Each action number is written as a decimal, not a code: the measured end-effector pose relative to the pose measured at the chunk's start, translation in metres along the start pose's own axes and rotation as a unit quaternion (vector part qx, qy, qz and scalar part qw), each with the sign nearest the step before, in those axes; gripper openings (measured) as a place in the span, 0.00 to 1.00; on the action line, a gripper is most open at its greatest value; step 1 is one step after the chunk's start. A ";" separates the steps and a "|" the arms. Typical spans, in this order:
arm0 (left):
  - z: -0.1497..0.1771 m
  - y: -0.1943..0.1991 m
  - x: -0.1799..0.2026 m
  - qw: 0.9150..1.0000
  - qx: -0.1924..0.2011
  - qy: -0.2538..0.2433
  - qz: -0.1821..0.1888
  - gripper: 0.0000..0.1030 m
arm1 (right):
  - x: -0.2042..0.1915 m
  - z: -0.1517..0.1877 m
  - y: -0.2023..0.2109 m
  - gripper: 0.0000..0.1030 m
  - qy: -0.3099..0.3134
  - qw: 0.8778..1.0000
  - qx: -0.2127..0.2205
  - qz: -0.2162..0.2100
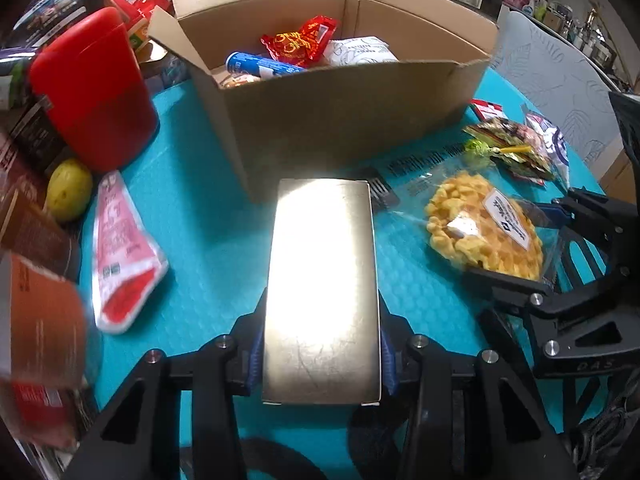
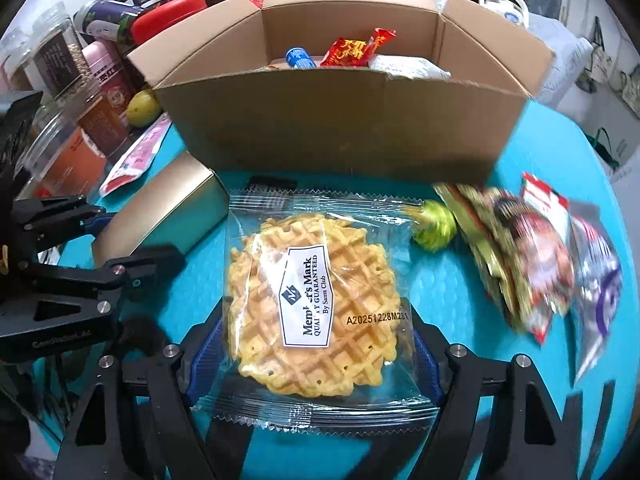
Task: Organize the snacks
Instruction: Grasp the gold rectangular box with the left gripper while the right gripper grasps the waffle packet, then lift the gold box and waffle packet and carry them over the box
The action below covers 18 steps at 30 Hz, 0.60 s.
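Gold carton point(image 1: 322, 292) sits clamped in the left gripper point(image 1: 322, 356), before the cardboard box point(image 1: 340, 120). The right gripper point(image 2: 316, 356) brackets the waffle packet point(image 2: 320, 300); whether it grips, I cannot tell. Slick film could slip on lifting.

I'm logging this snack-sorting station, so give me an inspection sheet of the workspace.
Surface: teal textured table mat.
Job's things: open brown cardboard box holding snacks; shiny gold rectangular box; clear-wrapped yellow waffle; pink-and-red pouch.
Clutter: red plastic canister, yellow lemon, foil packets.
Grippers: left gripper shut on the gold box; right gripper straddles the waffle, contact unclear.
Cables: nothing seen.
Surroundings: pale patterned chair, cluttered shelves.
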<state>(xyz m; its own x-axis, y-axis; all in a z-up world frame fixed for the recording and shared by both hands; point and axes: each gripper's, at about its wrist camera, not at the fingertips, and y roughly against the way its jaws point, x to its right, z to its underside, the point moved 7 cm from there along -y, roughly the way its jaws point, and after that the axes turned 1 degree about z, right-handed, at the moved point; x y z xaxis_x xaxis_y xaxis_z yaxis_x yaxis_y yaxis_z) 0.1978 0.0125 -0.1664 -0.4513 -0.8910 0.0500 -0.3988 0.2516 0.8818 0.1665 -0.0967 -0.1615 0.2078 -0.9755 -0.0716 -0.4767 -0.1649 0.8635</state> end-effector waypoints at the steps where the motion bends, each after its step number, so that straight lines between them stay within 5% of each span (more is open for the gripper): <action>1: 0.004 0.003 0.002 1.000 -0.001 0.002 0.003 0.43 | 0.001 0.007 0.005 0.76 -0.004 1.000 0.000 0.000; 18: 0.068 0.042 0.061 0.999 -0.022 -0.029 0.027 0.43 | 0.002 0.080 0.044 0.77 -0.019 1.000 -0.012 0.005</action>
<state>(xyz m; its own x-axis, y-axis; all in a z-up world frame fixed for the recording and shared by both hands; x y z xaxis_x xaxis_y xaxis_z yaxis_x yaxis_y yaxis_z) 0.0991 -0.0053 -0.1583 -0.5179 -0.8524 0.0718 -0.3369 0.2804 0.8988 0.0777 -0.1178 -0.1636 0.1709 -0.9820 -0.0810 -0.4576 -0.1519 0.8761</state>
